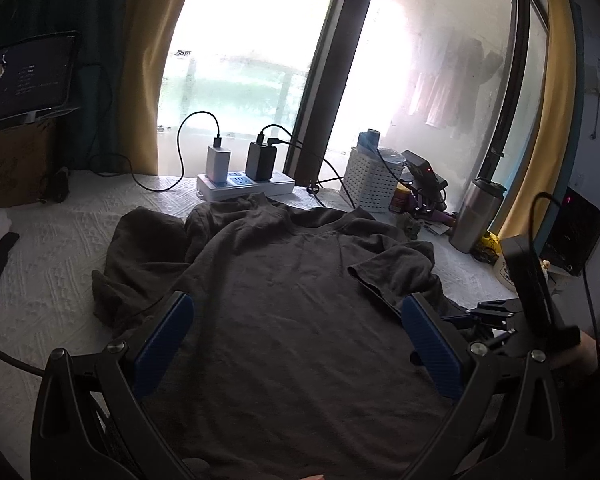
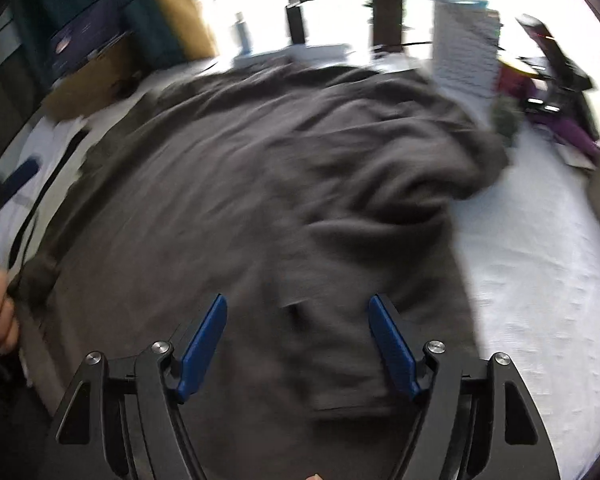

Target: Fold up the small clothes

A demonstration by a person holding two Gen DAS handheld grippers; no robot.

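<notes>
Here the dark grey T-shirt (image 1: 300, 280) lies ahead of both wide-open grippers, left gripper (image 1: 298, 308) and right gripper (image 2: 298, 310); the right view is blurred, possibly no contact.

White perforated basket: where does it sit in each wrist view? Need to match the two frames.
Left wrist: white perforated basket stands right of centre, at the window, beyond the dark T-shirt.
Right wrist: the same basket is at upper right, blurred, past the T-shirt.
Shared landmark: the white power strip with its chargers, left of the basket in both views.
</notes>
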